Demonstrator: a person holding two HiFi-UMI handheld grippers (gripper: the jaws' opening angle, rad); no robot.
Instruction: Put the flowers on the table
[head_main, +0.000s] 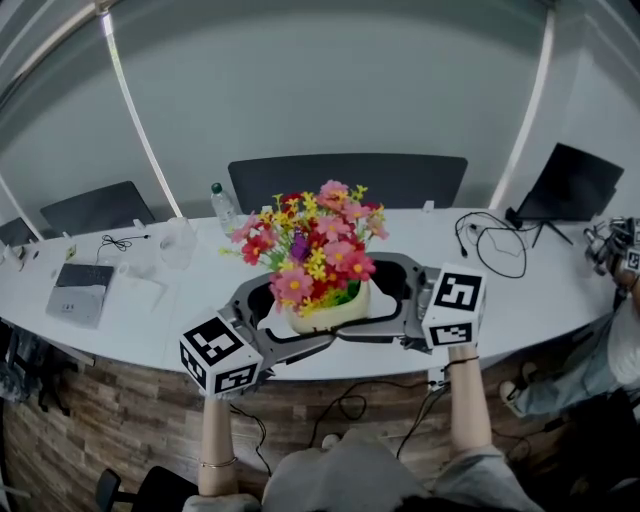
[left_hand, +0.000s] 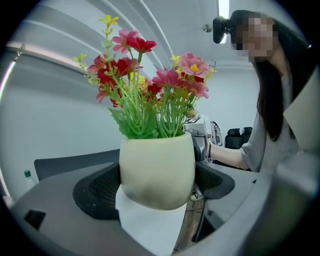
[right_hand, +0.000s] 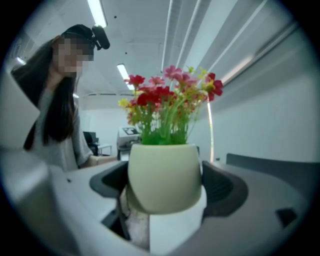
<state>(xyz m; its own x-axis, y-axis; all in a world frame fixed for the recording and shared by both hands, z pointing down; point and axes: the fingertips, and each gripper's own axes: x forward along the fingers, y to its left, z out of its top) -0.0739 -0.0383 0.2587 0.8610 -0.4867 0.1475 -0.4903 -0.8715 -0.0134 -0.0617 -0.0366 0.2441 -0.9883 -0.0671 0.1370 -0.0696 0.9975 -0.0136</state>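
Carrying step, close to done: cream flowerpot (head_main: 328, 312) of pink and red flowers (head_main: 315, 245) hugged by left tongs (left_hand: 157, 187) and right tongs (right_hand: 165, 185), both spread wide round its belly, above the desk's (head_main: 520, 300) near edge. Next, probably: lower level, then release together.

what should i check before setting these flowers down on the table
1. Left gripper jaws pressed on the pot: ok.
2. Right gripper jaws pressed on the pot: ok.
3. Pot upright, flowers not leaning out: ok.
4. Table bare around the pot: ok.
5. Water bottle and cables apart from the pot: ok.
6. Pot base resting on the table: cannot tell.
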